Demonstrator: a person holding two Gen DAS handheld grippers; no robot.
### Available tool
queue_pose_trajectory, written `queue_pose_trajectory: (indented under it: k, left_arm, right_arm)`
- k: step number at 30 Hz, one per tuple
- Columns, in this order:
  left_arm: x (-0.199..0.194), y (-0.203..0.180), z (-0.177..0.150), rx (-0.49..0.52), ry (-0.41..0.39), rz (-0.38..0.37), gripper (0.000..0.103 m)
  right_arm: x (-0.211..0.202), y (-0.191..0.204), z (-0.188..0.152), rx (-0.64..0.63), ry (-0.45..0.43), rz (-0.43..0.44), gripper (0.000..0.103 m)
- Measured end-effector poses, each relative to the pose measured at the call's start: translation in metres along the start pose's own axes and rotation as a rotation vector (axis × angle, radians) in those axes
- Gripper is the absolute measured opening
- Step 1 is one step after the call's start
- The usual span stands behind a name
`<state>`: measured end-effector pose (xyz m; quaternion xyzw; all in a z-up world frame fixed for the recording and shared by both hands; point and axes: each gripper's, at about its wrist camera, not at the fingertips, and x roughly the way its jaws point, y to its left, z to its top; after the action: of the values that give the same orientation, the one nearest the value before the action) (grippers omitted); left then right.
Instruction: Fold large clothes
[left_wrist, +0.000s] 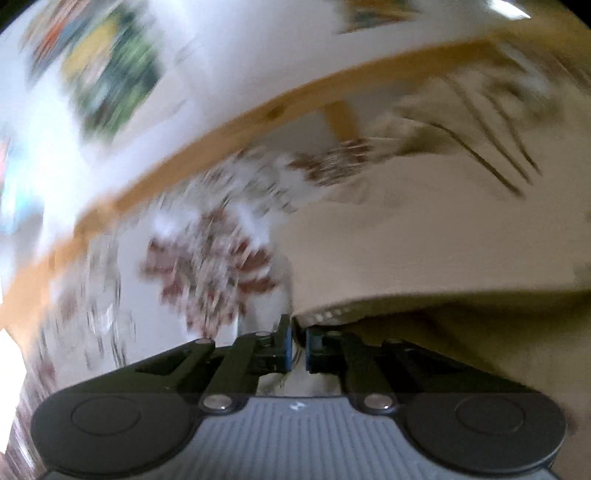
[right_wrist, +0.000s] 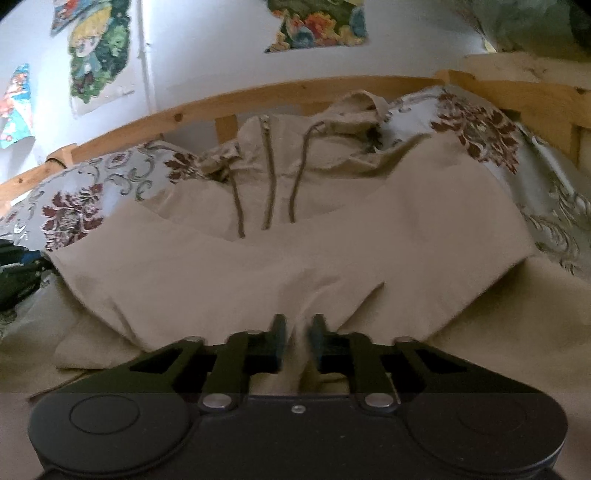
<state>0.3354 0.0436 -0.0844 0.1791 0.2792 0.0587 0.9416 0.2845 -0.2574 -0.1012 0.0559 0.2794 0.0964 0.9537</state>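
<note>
Nearest in the right wrist view, the right gripper (right_wrist: 298, 338) has its jaws drawn close together with a ridge of beige cloth pinched up between them; the pads press on that fold. The cloth belongs to a beige hooded jacket (right_wrist: 258, 266), which lies spread on a bed, front up, with its lower part folded up toward the chest so that a straight folded edge runs across the middle. The fabric looks matte and soft, with shallow creases fanning out from the pinch.

Further back, a zip (right_wrist: 269, 177) runs down the jacket's centre, flanked by two drawstrings (right_wrist: 300, 173) that trail from a crumpled hood (right_wrist: 354, 114).

In the blurred left wrist view, the left gripper (left_wrist: 298, 345) has its blue-padded jaws nearly together at a stitched hem corner of the same jacket (left_wrist: 424, 251); whether cloth sits between the pads I cannot tell.

The jacket rests on a pale bedspread (right_wrist: 74, 210) patterned with dark red flowers and grey scrolls. Behind it runs a wooden bed rail (right_wrist: 177, 118), then a white wall with colourful picture scraps (right_wrist: 99, 55).
</note>
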Motion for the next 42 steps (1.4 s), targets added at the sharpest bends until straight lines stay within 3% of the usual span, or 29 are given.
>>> queue_pose_trajectory:
  k: [6, 8, 12, 14, 19, 22, 23, 25, 28, 29, 30, 32, 39, 42]
  left_arm:
    - [0.034, 0.06, -0.008, -0.622, 0.242, -0.14, 0.004]
    - [0.038, 0.069, -0.018, -0.735, 0.274, -0.174, 0.005]
    - [0.018, 0.055, -0.024, -0.557, 0.229, -0.158, 0.011]
    - [0.006, 0.051, -0.031, -0.49, 0.211, -0.159, 0.011]
    - [-0.016, 0.06, -0.046, -0.499, 0.206, -0.177, 0.011]
    - [-0.024, 0.07, -0.042, -0.536, 0.147, -0.199, 0.028]
    - [-0.026, 0.073, -0.04, -0.552, 0.124, -0.206, 0.039]
    - [-0.024, 0.078, -0.033, -0.602, 0.089, -0.23, 0.045]
    - [-0.007, 0.081, -0.026, -0.681, 0.135, -0.259, 0.045]
    - [0.001, 0.082, -0.025, -0.718, 0.174, -0.261, 0.035]
    - [0.008, 0.084, -0.028, -0.756, 0.204, -0.271, 0.015]
    - [0.018, 0.089, -0.036, -0.851, 0.244, -0.285, 0.005]
    - [0.022, 0.111, -0.088, -1.269, 0.259, -0.392, 0.0]
    - [0.028, 0.115, -0.097, -1.36, 0.273, -0.417, 0.0]
  right_arm:
    - [0.006, 0.013, -0.006, -0.079, 0.027, -0.003, 0.004]
    - [0.009, 0.015, -0.007, -0.093, 0.046, -0.006, 0.004]
    - [0.008, 0.01, -0.007, -0.074, 0.047, -0.013, 0.006]
    - [0.005, 0.008, -0.005, -0.057, 0.031, -0.024, 0.015]
    - [-0.007, 0.012, 0.0, -0.088, -0.046, -0.043, 0.029]
    - [-0.011, 0.016, 0.001, -0.11, -0.067, -0.022, 0.031]
    - [-0.011, 0.018, 0.0, -0.12, -0.063, -0.016, 0.031]
    - [-0.009, 0.023, -0.003, -0.14, -0.048, -0.004, 0.031]
    - [-0.005, 0.028, -0.008, -0.162, -0.028, 0.006, 0.031]
    - [-0.004, 0.029, -0.009, -0.167, -0.026, 0.006, 0.031]
    - [-0.003, 0.03, -0.009, -0.171, -0.022, 0.008, 0.031]
    - [0.0, 0.031, -0.011, -0.174, -0.014, 0.009, 0.031]
    - [0.006, 0.03, -0.014, -0.173, 0.011, 0.009, 0.031]
    - [0.01, 0.031, -0.015, -0.183, 0.028, 0.002, 0.033]
